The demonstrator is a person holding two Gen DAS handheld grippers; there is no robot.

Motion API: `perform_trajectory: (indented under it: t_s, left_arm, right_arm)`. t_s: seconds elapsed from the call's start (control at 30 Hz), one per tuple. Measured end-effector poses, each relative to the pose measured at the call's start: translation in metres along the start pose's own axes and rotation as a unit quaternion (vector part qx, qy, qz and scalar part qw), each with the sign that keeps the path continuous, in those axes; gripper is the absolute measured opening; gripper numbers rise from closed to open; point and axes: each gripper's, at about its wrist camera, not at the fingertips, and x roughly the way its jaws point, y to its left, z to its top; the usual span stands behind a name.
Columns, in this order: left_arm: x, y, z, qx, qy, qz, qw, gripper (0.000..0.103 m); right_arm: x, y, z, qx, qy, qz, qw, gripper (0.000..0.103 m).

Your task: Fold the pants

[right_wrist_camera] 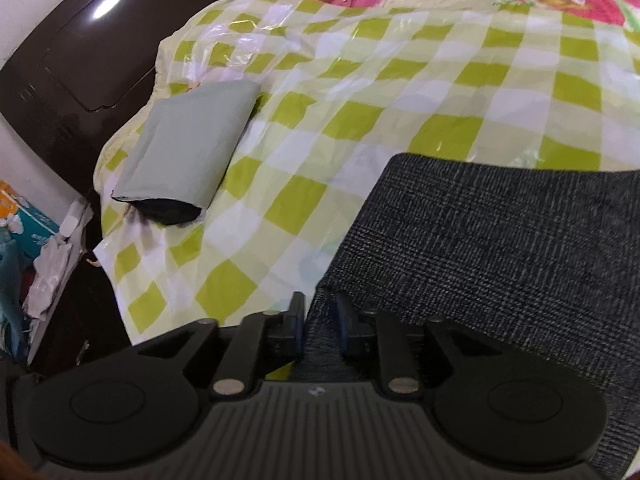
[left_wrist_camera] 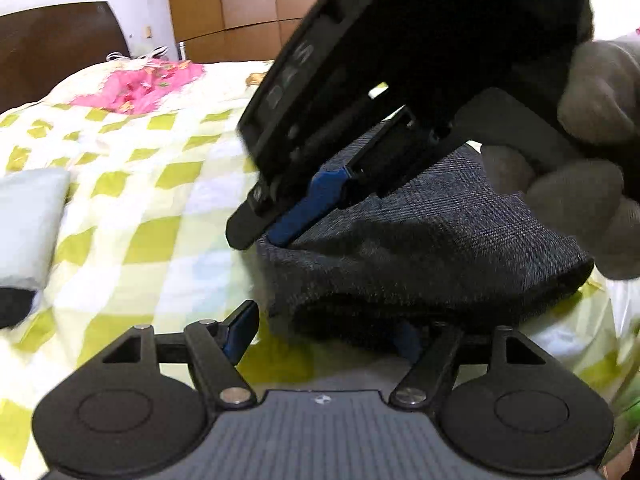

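Pants (right_wrist_camera: pixel 500 248), dark grey woven check, folded thick on checked bedspread (right_wrist_camera: pixel 360 100)

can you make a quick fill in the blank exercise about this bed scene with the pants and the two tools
1. The dark grey pants lie folded on a sheet checked in white and ____.
2. The folded pale green garment near the bed's edge has a ____ lining showing at its open end.
3. The right tool has the ____ fabric between its fingers.
4. The left tool has blue pads, and its fingers stand ____ apart.

Missing words: green; black; pants; wide
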Motion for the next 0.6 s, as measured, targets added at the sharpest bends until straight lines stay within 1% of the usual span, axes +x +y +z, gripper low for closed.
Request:
perform_trajectory:
  t_s: [0.03, 0.1, 0.17, 0.23, 0.3, 0.4, 0.47, 0.5, 0.6]
  left_arm:
    - [-0.005, 0.001, 0.0, -0.001, 0.0, 0.005, 1.0, 0.082]
    - [-0.016, 0.003, 0.001, 0.002, -0.007, 0.015, 0.9999, 0.082]
    - [-0.026, 0.004, 0.006, 0.006, -0.019, 0.021, 0.9996, 0.082]
    - [-0.032, 0.003, 0.014, 0.015, -0.034, 0.024, 0.999, 0.082]
    - [-0.032, 0.003, 0.025, 0.025, -0.052, 0.024, 0.9981, 0.082]
    - [-0.03, -0.005, 0.04, 0.035, -0.082, 0.023, 0.9958, 0.083]
    - [-0.028, -0.007, 0.049, 0.038, -0.096, 0.023, 0.9944, 0.083]
    - [-0.03, -0.003, 0.051, 0.037, -0.102, 0.022, 0.9938, 0.083]
    - [-0.048, -0.002, 0.057, 0.051, -0.133, 0.027, 0.9895, 0.083]
  right_arm:
    - [0.0, -0.001, 0.0, 0.004, 0.002, 0.009, 1.0, 0.025]
    - [0.001, -0.006, 0.001, 0.025, 0.013, 0.05, 0.998, 0.024]
    - [0.0, -0.011, 0.002, 0.051, 0.013, 0.08, 0.995, 0.024]
    - [-0.01, -0.014, 0.004, 0.057, -0.005, 0.084, 0.995, 0.024]
    - [-0.025, -0.015, 0.009, 0.045, -0.032, 0.077, 0.996, 0.024]
    - [-0.042, -0.019, 0.021, 0.018, -0.06, 0.049, 0.997, 0.024]
    - [-0.045, -0.024, 0.029, 0.014, -0.07, 0.033, 0.997, 0.024]
    - [-0.044, -0.026, 0.032, 0.008, -0.072, 0.024, 0.997, 0.024]
    - [-0.033, -0.028, 0.037, -0.015, -0.069, -0.006, 0.997, 0.024]
